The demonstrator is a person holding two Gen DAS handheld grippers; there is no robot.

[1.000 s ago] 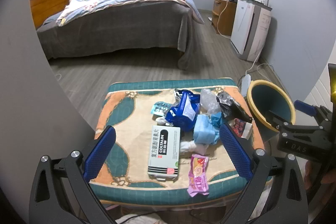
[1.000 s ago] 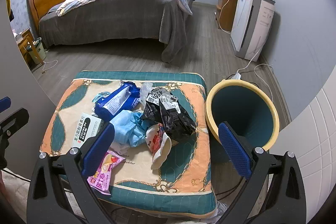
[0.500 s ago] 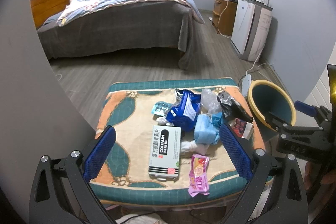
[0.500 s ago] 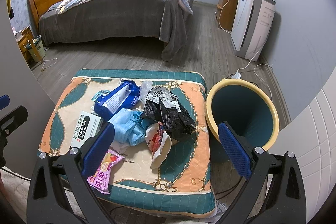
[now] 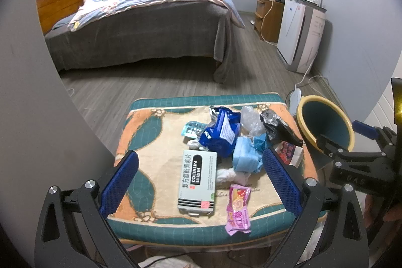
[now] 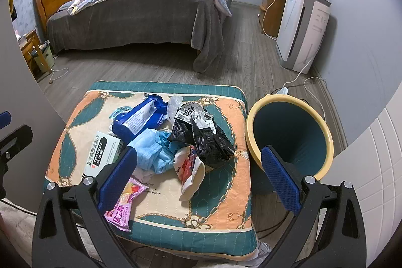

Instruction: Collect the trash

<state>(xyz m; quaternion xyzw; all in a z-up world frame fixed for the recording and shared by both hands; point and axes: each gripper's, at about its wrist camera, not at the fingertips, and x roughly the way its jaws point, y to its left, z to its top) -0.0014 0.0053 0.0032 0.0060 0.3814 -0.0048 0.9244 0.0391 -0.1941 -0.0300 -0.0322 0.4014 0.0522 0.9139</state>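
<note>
The left tongs [image 5: 198,175] hang released over the worktop [image 5: 155,142], gripping nothing. The trash lies at 12 o'clock from them: a medicine box [image 5: 197,178], then a blue pack [image 5: 221,129]. The right tongs [image 6: 198,177] gape empty, black bag [image 6: 206,135] ahead, bin [image 6: 289,137] at 2 o'clock.

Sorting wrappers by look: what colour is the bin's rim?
Pale yellow rim on the bin, teal inside; clearest in the right wrist view.
</note>
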